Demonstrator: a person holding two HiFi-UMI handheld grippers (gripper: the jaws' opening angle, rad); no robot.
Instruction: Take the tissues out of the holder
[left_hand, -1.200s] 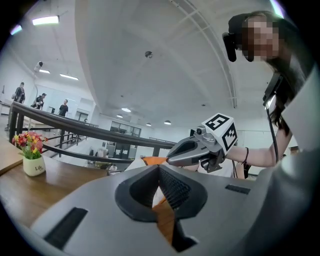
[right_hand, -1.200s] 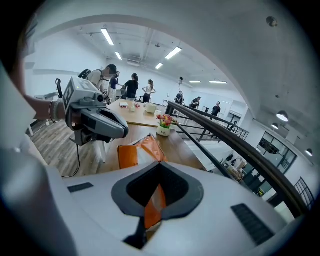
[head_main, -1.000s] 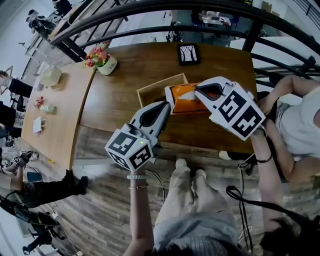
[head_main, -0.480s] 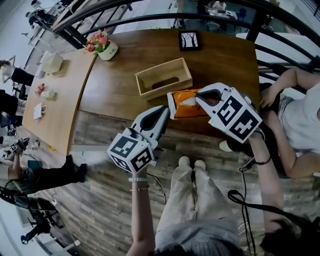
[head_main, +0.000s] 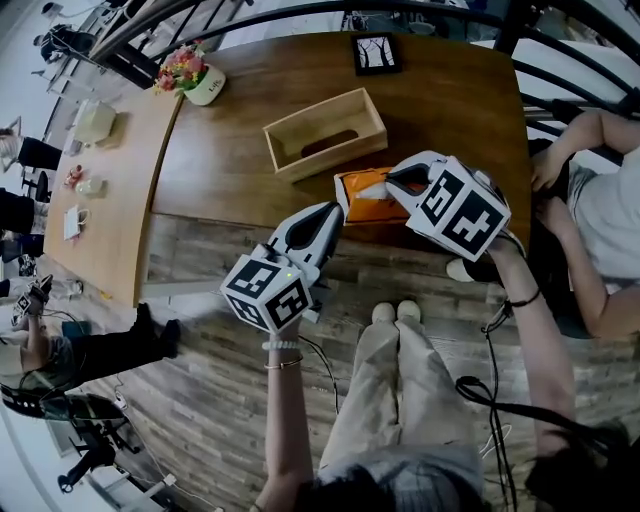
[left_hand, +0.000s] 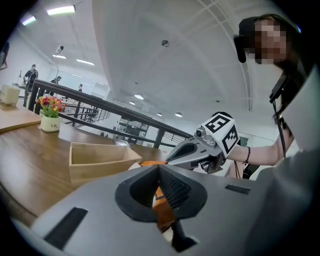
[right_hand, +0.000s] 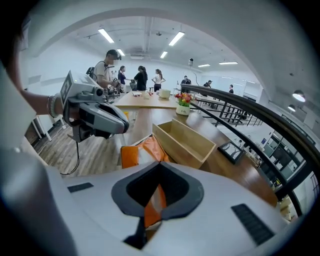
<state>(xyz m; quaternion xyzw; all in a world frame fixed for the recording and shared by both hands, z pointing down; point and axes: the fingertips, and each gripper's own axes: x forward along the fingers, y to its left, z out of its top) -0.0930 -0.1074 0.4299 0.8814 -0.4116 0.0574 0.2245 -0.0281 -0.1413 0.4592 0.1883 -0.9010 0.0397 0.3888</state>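
The person wore pale trousers (head_main: 375, 400), light shoes (head_main: 396, 313) and a white bracelet (head_main: 281, 345). The left tongs (head_main: 338, 208) and right tongs (head_main: 392, 178) were grey with black-and-white square markers.

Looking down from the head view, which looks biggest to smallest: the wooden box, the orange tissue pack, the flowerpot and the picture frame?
1. wooden box, clearly largest.
2. orange tissue pack and flowerpot with its blooms: about alike; the pack is partly hidden, so I won't rank them.
3. picture frame, smallest.

Right hand-held gripper (right_hand: 160, 167) pinches orange tissue pack (right_hand: 134, 155).

Orange tissue pack (head_main: 366, 191) near wooden holder (head_main: 334, 158)
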